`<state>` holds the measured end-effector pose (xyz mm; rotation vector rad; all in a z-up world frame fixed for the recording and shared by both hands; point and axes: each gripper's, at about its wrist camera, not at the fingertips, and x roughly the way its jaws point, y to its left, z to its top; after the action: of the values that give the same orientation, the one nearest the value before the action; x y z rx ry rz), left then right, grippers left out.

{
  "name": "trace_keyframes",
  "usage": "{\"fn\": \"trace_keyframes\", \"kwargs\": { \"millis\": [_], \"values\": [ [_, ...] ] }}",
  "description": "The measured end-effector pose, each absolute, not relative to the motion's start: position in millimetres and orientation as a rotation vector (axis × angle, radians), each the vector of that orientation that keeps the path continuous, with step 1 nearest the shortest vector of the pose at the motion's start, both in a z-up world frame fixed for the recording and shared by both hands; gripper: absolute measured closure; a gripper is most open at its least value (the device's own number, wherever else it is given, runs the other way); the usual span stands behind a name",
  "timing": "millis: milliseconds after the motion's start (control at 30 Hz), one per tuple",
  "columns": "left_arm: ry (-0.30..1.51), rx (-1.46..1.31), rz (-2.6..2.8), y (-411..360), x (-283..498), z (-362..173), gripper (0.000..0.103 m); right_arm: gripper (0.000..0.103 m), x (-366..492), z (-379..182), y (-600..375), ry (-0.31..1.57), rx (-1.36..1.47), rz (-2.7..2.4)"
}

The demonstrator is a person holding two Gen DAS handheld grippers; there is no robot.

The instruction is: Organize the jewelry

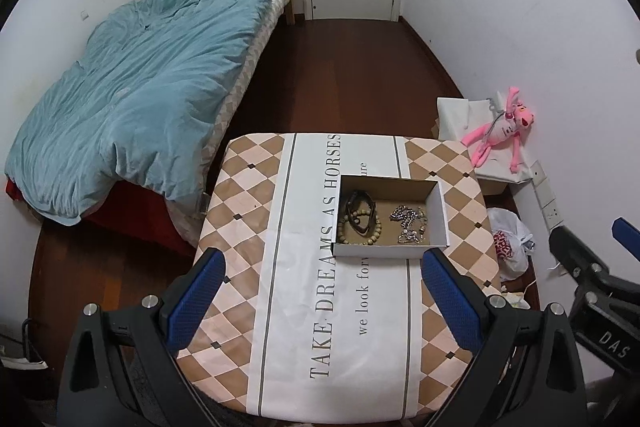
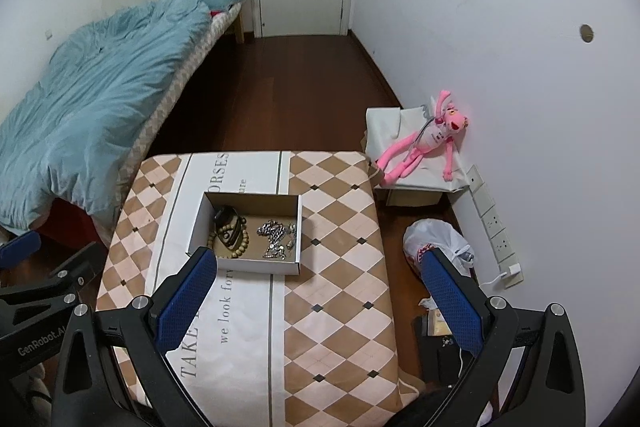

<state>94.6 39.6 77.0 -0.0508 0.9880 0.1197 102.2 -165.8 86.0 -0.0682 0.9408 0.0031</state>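
I hold both grippers, left [image 1: 320, 291] and right [image 2: 318, 291], spread wide and empty above the checkered tablecloth [image 1: 248, 187]. In the shallow white cardboard box [image 1: 440, 211] lie a wooden bead bracelet [image 1: 360, 231] and a limp, slippery silver chain [image 1: 408, 225]; I'd pinch its bunched middle.

Open cardboard box [image 2: 245, 269] on patterned table [image 2: 340, 267], beads [image 2: 232, 247] and perhaps silver chains [image 2: 276, 237] inside.

Open shallow cardboard box [image 1: 437, 215] sat on the bench, beaded wooden bracelet [image 1: 359, 229] coiled in its left half, dark band [image 1: 362, 211] lying across the beads, tangled silver chain [image 1: 409, 223] heaped in its right half
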Motion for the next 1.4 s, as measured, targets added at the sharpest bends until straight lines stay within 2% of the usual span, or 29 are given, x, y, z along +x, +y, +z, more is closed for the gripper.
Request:
{"fn": "trace_keyframes", "kwargs": {
  "millis": [433,1400],
  "values": [
    [1.034,-0.052,0.142,47.5,111.2,60.7,0.003,0.0,122.5,68.5,-161.7,1.008,-0.085,0.008],
    [1.048,-0.059,0.131,50.4,108.5,53.8,0.003,0.0,121.8,64.2,-159.1,1.019,-0.106,0.011]
  ]
}}
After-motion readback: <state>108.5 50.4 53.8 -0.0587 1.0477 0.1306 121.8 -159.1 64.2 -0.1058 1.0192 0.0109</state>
